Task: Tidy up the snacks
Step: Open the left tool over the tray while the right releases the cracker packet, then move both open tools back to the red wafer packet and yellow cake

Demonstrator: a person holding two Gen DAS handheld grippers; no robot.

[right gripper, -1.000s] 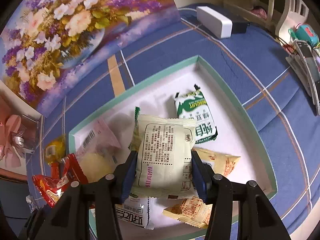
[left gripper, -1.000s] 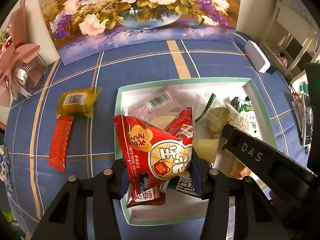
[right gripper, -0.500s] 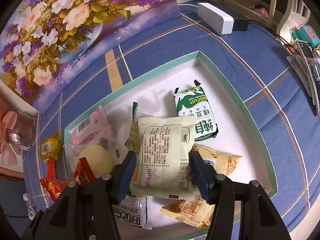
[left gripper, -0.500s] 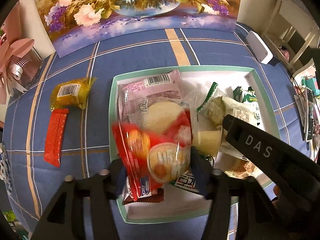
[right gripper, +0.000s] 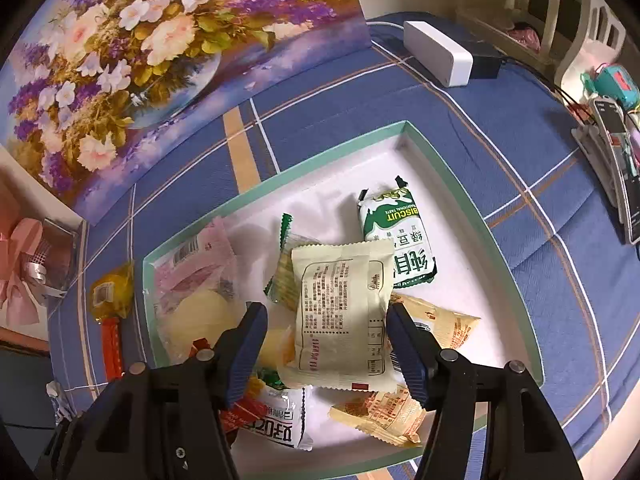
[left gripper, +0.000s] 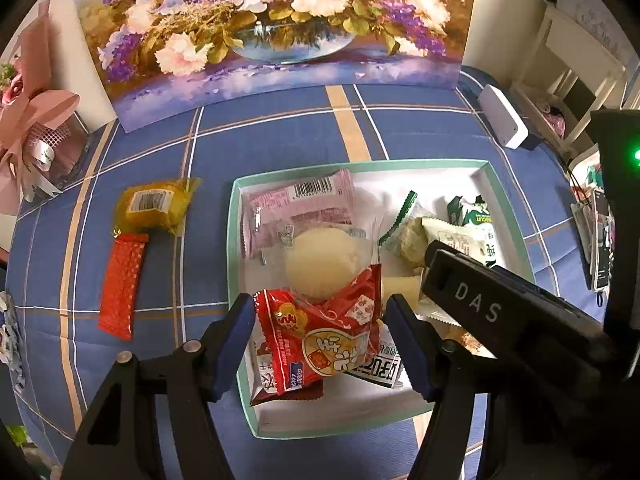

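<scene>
A white tray with a teal rim [left gripper: 360, 164] holds several snack packets. A red packet [left gripper: 320, 336] lies at its near left corner, between the fingers of my left gripper [left gripper: 320, 332]. Those jaws are opening and both pads stand just off the packet. In the right wrist view a cream packet [right gripper: 340, 312] rests on the pile, under my right gripper [right gripper: 324, 332]. Its jaws are opening too, with a clear gap at the left pad. A yellow packet [left gripper: 154, 204] and a red stick packet [left gripper: 122, 284] lie on the cloth left of the tray.
The right tool's black housing [left gripper: 480, 308] crosses the tray's right side. A green biscuit packet [right gripper: 396, 240] and a pink packet [left gripper: 300, 204] lie further back in the tray. A floral painting [left gripper: 276, 20] stands behind, a white box [left gripper: 502, 120] at the right, a pink bow [left gripper: 32, 120] at the left.
Both jaws have widened. The red packet has dropped out of the left grip into the tray's near corner. The cream packet has settled from the right grip onto the pile.
</scene>
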